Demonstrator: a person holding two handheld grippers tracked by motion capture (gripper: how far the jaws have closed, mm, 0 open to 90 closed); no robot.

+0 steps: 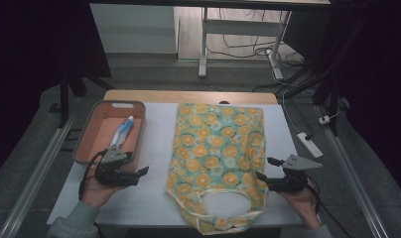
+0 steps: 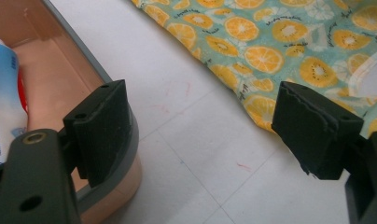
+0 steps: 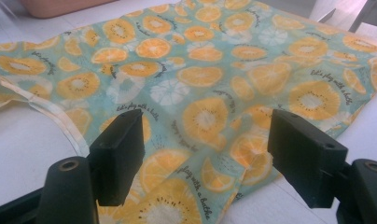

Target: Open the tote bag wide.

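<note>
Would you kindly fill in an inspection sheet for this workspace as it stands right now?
Surface: white table with a faint grid and a wooden far edge.
Job's things: orange-print fabric bag lying flat mid-table, its cut-out handle end toward the person.
Clutter: pink tray at the left, holding a toothpaste tube.
Grippers: left gripper open beside the tray, nothing between the jaws; right gripper open at the bag's right edge, not gripping it.
Cables: a black cable trails from the left gripper; loose wires and a power strip lie on the floor.
Surroundings: a desk frame stands beyond; dark curtains at the sides.
</note>
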